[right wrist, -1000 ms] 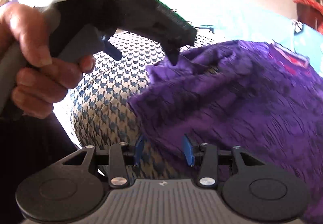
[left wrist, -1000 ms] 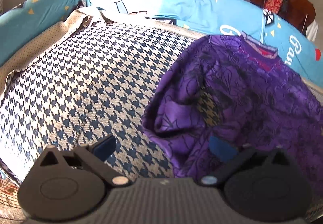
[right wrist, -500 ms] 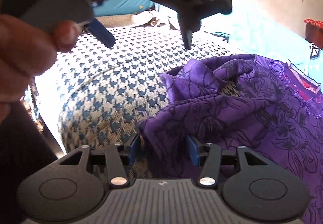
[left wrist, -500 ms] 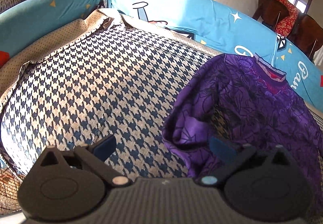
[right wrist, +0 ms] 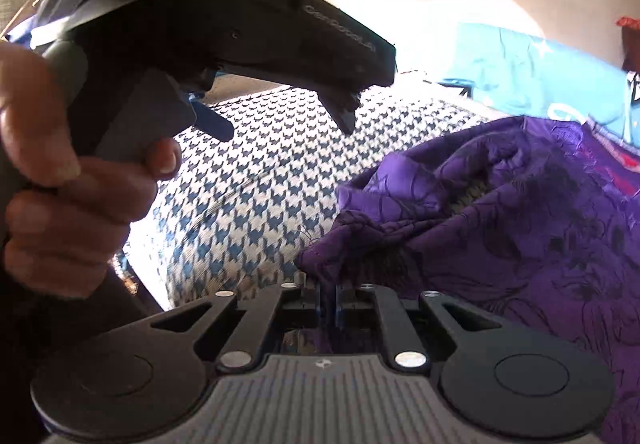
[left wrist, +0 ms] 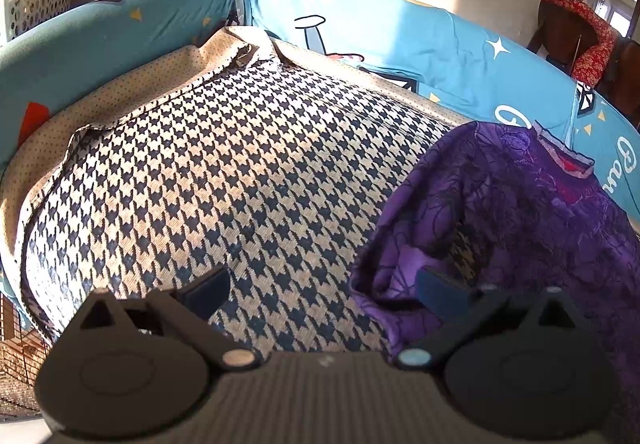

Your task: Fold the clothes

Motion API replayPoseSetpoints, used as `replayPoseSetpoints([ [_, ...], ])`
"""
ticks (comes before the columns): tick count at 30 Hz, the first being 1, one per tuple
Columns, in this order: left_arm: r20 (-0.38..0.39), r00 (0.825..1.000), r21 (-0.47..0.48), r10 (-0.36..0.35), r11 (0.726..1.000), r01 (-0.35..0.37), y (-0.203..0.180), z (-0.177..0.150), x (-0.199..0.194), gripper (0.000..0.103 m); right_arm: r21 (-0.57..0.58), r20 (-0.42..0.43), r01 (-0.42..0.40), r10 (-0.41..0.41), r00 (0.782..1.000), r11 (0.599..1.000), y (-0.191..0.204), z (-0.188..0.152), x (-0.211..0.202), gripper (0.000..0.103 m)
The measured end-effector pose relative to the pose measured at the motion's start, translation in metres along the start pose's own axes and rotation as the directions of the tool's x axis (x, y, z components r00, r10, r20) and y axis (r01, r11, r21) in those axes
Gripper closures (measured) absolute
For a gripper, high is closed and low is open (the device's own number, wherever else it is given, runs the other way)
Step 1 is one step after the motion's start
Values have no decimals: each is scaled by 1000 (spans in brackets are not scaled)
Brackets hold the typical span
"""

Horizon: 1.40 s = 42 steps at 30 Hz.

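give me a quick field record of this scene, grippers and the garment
garment: purple top, crumpled, on houndstooth cover
right hand-held gripper: shut on the top's near corner
left hand-held gripper: open, above the cover, right finger by the top's rumpled edge
left hand: gripping the handle
backdrop: blue printed sheet
fold status: not yet folded

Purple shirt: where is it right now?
The purple shirt lies on the right side of the houndstooth cover in both wrist views, and the right gripper pinches its near left edge.
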State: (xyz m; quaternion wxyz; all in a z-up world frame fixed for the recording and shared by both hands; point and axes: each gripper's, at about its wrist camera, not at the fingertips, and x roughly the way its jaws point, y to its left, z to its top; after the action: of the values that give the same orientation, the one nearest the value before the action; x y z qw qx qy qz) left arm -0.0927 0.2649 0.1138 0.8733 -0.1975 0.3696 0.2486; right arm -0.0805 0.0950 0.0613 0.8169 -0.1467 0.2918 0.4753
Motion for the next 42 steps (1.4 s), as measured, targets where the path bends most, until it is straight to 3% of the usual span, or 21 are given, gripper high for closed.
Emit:
replayPoseSetpoints([
  [4,-12,1000,34,-9,999,9,-10,-3,3,0,-17,-53,-7,6,999,1000,-5,-11,12,93],
  [6,-18,1000,50,-13,999,14,-14,-5,5,0,-38,-61,2,-4,998,999,-1,-15,14,89],
  [8,-24,1000,67,-18,998,19,-19,-7,6,0,-25,-66,-21,19,998,999,1,-18,11,77],
  [10,-31,999,84,-22,996,24,-24,-9,8,0,-18,-61,-30,29,998,999,0,-21,4,77],
  [15,-40,999,121,-35,992,40,-36,-14,10,0,104,-65,-26,33,997,994,-19,-33,-22,76],
  [24,-58,994,209,-96,972,107,-67,-29,7,0,200,-63,153,-143,988,968,-48,-71,-84,76],
  [35,-86,981,282,-174,940,191,-100,-45,2,0,288,-111,331,-312,944,899,-82,-109,-133,76],
  [39,-109,975,296,-196,929,220,-109,-49,4,0,267,-110,388,-372,922,882,-88,-113,-141,75],
  [42,-127,970,294,-208,926,237,-114,-52,6,0,180,-95,418,-407,909,891,-86,-112,-143,74],
])
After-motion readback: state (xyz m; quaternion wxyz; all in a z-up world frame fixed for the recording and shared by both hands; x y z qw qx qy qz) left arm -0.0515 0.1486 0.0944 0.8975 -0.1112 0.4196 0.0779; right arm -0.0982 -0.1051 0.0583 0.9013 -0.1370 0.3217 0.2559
